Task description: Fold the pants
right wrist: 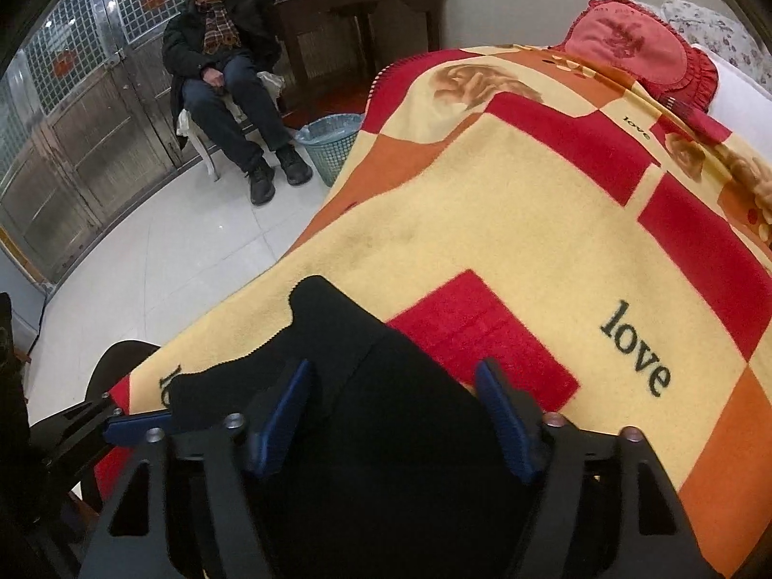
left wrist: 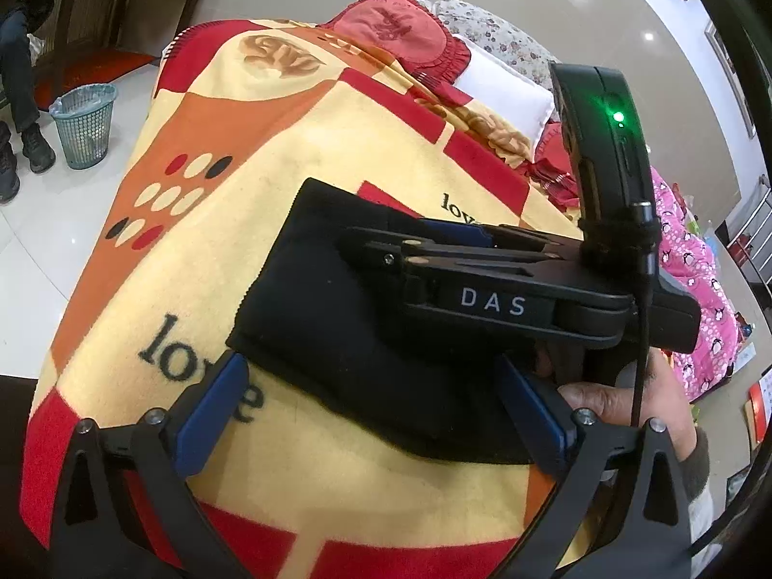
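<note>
Black pants (left wrist: pixel 337 337), folded into a compact bundle, lie on the yellow, red and orange blanket (left wrist: pixel 299 154) that covers the bed. The bundle sits on the near part of the blanket, partly over a red square and between two printed "love" words.

My left gripper (left wrist: pixel 381 415) stands released, its blue pads spread wide. One pad is on bare blanket just beside the bundle's near corner; the other is at the bundle's right side. I see no pinch on the cloth.

My right gripper (right wrist: pixel 393 415) hangs over the bundle, its blue pads apart with black cloth showing between and below them. From the right wrist view I cannot tell if the pads press the fabric; they look clear of it, so I note it as unclenched. In the left wrist view that same gripper reaches in from the right across the top of the pants, with my hand (left wrist: pixel 613 400) on its handle.

At the far end of the bed: a red frilled pillow (left wrist: pixel 400 24) and a white pillow (left wrist: pixel 506 91). Off the blanket's far left corner, on the tiled floor, stands a teal mesh bin (right wrist: pixel 333 144). A person in dark clothes (right wrist: pixel 227 77) sits on a chair beside it.
</note>
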`<control>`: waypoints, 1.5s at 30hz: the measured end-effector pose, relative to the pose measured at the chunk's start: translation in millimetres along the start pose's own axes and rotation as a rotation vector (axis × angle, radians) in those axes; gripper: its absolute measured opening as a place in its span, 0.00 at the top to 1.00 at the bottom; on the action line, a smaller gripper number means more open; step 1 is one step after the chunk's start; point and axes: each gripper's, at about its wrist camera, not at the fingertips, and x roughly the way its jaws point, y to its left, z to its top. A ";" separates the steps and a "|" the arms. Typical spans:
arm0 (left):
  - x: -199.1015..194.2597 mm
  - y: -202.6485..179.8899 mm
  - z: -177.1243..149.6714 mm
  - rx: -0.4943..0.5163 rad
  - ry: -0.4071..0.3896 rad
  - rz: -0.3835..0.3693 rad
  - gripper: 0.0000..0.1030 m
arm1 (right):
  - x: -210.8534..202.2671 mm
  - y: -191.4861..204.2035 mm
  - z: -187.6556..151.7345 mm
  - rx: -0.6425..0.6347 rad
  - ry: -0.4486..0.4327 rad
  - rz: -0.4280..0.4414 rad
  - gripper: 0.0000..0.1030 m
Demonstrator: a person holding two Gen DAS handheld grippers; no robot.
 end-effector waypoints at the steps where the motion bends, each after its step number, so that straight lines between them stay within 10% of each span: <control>1: 0.1 -0.1 0.0 0.000 0.000 0.001 0.01 | -0.3 0.4 -0.4 -0.002 0.000 -0.002 0.33; 18: 0.8 -0.1 0.6 0.006 -0.003 -0.005 0.03 | -2.8 2.3 0.3 0.001 -0.011 0.007 0.46; 22: 1.6 4.2 8.0 -0.015 0.003 -0.031 0.67 | -14.0 -0.1 0.7 0.023 -0.037 0.028 0.66; 31: -35.5 -59.2 30.1 0.139 -0.047 -0.364 0.83 | -125.0 -45.3 -20.6 0.193 -0.277 0.059 0.85; 36: -12.8 -92.8 17.8 0.208 0.035 -0.406 0.86 | -170.5 -75.7 -52.0 0.320 -0.347 0.036 0.72; 38: -4.5 -95.3 13.5 0.206 0.062 -0.399 0.87 | -176.0 -83.8 -62.2 0.377 -0.346 0.050 0.30; 45: 4.6 -99.0 4.8 0.225 0.103 -0.383 0.87 | -168.5 -93.7 -73.4 0.457 -0.370 0.153 0.10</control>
